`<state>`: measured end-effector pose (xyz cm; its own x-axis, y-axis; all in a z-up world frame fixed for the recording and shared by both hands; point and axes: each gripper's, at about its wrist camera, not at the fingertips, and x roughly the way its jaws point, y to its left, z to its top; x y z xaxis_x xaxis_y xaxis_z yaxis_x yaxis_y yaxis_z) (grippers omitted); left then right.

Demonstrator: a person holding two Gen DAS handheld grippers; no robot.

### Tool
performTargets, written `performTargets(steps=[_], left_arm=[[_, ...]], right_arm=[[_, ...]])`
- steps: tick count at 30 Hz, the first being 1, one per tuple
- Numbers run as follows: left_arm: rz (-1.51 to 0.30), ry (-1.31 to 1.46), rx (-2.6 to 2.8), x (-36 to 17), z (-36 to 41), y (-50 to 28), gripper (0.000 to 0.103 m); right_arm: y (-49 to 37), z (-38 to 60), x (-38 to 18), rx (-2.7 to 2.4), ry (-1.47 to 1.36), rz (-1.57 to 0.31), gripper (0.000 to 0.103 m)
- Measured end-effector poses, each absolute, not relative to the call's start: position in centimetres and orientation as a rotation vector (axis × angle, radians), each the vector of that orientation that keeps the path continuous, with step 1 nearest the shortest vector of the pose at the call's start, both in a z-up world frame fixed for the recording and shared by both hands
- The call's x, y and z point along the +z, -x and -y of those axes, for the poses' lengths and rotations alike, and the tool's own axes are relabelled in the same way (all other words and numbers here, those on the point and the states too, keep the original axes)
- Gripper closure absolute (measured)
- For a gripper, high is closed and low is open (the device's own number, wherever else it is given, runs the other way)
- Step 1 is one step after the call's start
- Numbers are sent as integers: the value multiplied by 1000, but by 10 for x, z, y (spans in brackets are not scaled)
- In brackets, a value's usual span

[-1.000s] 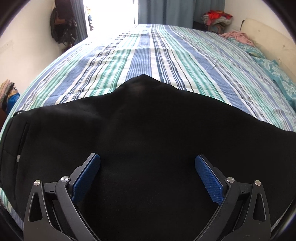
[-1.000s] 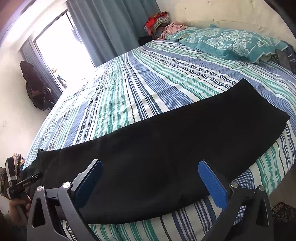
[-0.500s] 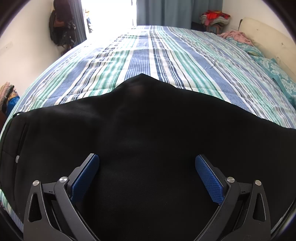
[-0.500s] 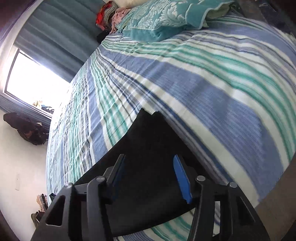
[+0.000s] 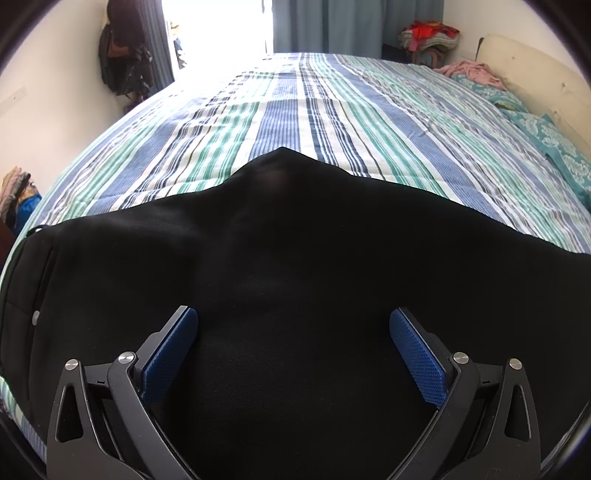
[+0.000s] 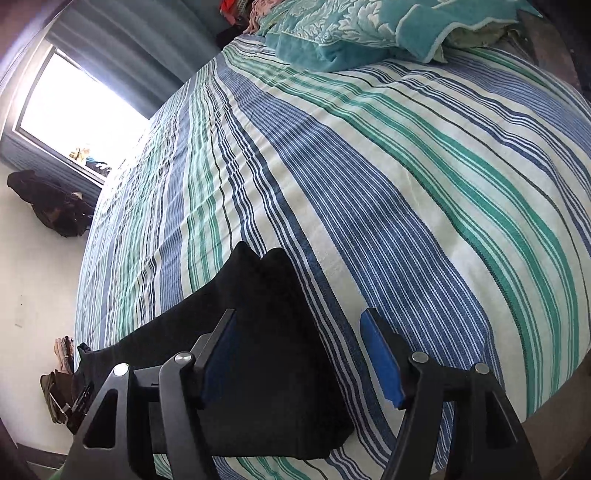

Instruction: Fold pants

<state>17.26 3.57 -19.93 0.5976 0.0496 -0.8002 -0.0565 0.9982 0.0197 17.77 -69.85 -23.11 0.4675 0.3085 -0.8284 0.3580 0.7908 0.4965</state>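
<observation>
One pants (image 5: 295, 277), two grippers (image 5: 293, 332) (image 6: 299, 354), one pillow (image 6: 369, 33)

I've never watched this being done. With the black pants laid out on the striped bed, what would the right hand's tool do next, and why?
Probably lower and close on the pants hem. The right gripper hovers over that leg end, its fingers just reopened with nothing pinched. The left gripper waits open over the waist end.

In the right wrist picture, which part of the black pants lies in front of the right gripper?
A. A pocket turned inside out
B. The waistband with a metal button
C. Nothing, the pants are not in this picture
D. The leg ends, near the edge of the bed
D: the right gripper, open, points at the two leg ends of the black pants, which lie flat on the striped bedsheet near its edge.
</observation>
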Motion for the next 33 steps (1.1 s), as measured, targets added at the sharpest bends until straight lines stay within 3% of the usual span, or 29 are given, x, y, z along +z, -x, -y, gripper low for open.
performTargets(steps=[9,11,13,16,25,29,33], left_arm=[[-914,8,63,-199,-36,-171,0],[-909,9,64,-199,-36,-170,0],[-906,9,63,-200,-36,-170,0],[-905,11,60,-200,-37,-170,0],[-917,36,40,-198,-41,-173,1],[-995,106,12,-183,-50,-166,2],[-934,223,-83,-164,-67,-126,2]], right_arm=[[-197,690,-255,266,-846,-1177,37],[-197,693,-259,251,-869,-1182,46],[-196,692,-261,196,-857,-1194,69],[-191,687,-258,157,-871,-1191,86],[-173,609,-185,400,-1026,-946,88],[-179,525,-159,538,-1114,-873,88],[-191,419,-153,640,-1116,-889,88]])
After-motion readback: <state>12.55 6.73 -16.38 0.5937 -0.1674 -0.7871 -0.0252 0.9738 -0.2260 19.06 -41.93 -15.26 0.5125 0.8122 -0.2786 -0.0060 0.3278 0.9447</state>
